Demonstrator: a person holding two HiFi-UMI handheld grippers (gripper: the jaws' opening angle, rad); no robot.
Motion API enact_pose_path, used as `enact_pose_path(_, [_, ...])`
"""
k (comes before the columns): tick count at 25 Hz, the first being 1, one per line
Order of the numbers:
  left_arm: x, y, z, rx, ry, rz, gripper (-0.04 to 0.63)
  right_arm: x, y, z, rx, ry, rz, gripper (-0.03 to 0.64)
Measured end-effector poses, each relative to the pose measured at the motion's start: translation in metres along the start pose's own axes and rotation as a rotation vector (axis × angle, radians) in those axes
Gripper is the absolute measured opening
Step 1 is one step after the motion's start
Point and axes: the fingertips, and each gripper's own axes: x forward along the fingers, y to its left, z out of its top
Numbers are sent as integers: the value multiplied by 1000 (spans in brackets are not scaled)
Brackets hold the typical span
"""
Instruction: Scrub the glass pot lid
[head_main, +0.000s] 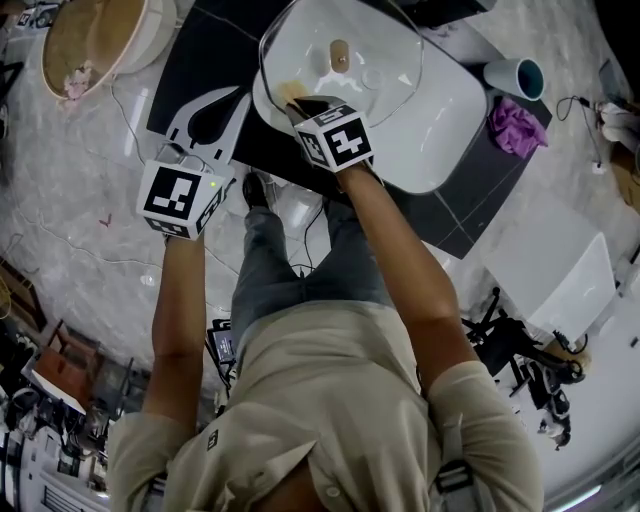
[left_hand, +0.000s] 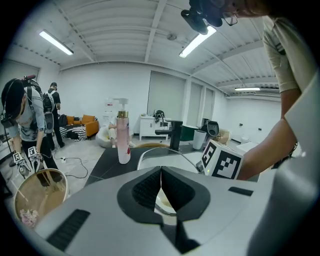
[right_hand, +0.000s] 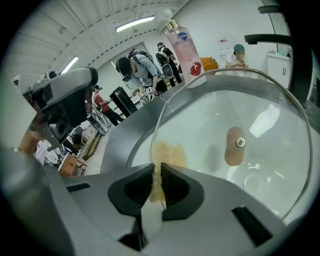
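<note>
I have my right gripper (right_hand: 156, 189) clenched on the one tan scrub pad (right_hand: 165, 157), pressed to the single round glass pot lid (right_hand: 265, 105). The lid stands tilted in the white oval basin (head_main: 455, 140), I reckon to catch drips. My left gripper (left_hand: 161, 186) is closed on nothing, just beside the basin. One pink soap bottle (left_hand: 122, 142) stands behind

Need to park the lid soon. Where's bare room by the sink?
Dark counter right of the sink, nearer than the purple cloth. Crowded: glass lid and right gripper fill the sink; left gripper hangs over the counter's left.
</note>
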Motion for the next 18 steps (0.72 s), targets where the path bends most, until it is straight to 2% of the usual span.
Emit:
enact_pose_path(12, [7,1,-4,-5,7,-11,15,-4,-10,-5,8,3,-8,40])
enact_pose_path(18, [20,-8,-3,2,19,-28,15,-23,-48,-21,55,0,-65,40])
